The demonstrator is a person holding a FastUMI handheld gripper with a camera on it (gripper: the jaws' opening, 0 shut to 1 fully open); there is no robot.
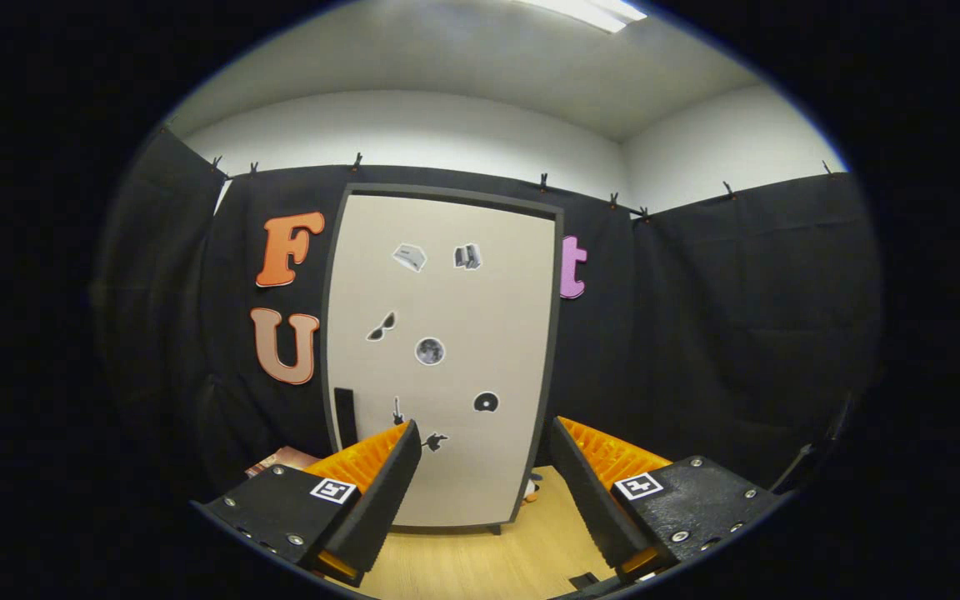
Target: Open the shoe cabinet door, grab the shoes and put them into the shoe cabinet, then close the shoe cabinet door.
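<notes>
A tall shoe cabinet with a pale door in a dark frame stands on the wooden floor straight ahead, its door closed. Several small stickers dot the door. A dark handle sits low on the door's left side, just beyond my left finger. My gripper is open, its fingers spread wide in front of the cabinet's lower part with nothing between them. At the cabinet's lower right corner a small bit of something white and orange peeks out; I cannot tell whether it is a shoe.
Black cloth walls surround the cabinet on both sides. A reddish flat object lies on the floor left of the cabinet, behind my left finger. Wooden floor stretches between me and the cabinet.
</notes>
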